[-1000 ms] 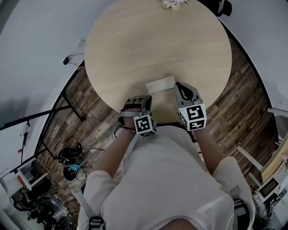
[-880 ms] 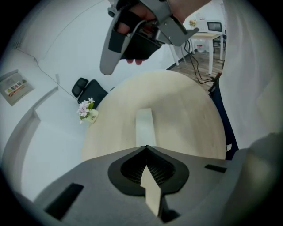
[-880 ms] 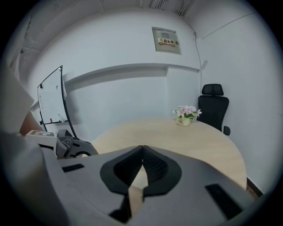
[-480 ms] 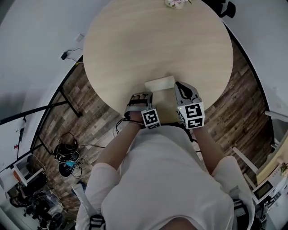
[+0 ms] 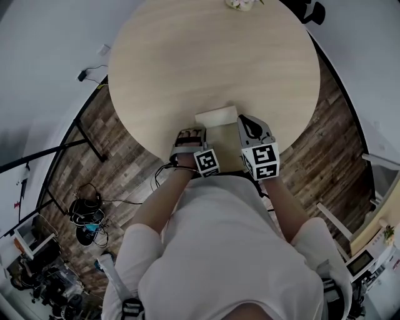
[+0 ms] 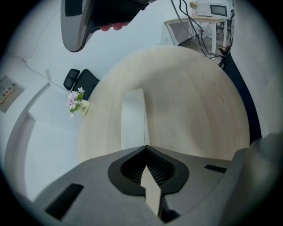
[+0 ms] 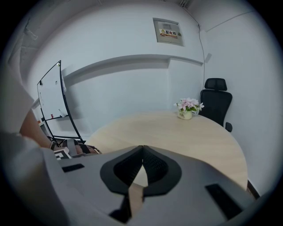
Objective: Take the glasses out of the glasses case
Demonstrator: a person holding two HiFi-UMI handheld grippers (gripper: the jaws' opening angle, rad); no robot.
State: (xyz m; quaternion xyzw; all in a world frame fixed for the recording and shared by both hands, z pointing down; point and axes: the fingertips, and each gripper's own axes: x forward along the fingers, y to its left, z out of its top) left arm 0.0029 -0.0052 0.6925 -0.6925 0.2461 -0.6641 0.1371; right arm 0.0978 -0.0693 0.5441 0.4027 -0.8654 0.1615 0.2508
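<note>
A white oblong glasses case (image 5: 217,117) lies shut on the round wooden table (image 5: 212,56), close to its near edge. No glasses show. My left gripper (image 5: 190,132) hovers just short of the case's near left end, its jaws shut and empty. In the left gripper view the case (image 6: 132,117) stretches away right ahead of the closed tips (image 6: 146,147). My right gripper (image 5: 245,119) is at the case's right end, also shut with nothing in it. In the right gripper view (image 7: 142,147) the case is hidden behind the jaws.
A small pot of pink flowers (image 5: 240,4) stands at the table's far edge, with a black office chair (image 5: 310,9) behind it. A whiteboard on a stand (image 7: 51,95) is off to the left. Cables and gear (image 5: 90,215) lie on the wood floor.
My left gripper has sunk toward the table and come closer to the case's near left end. The right gripper has hardly shifted. The case has stayed put.
</note>
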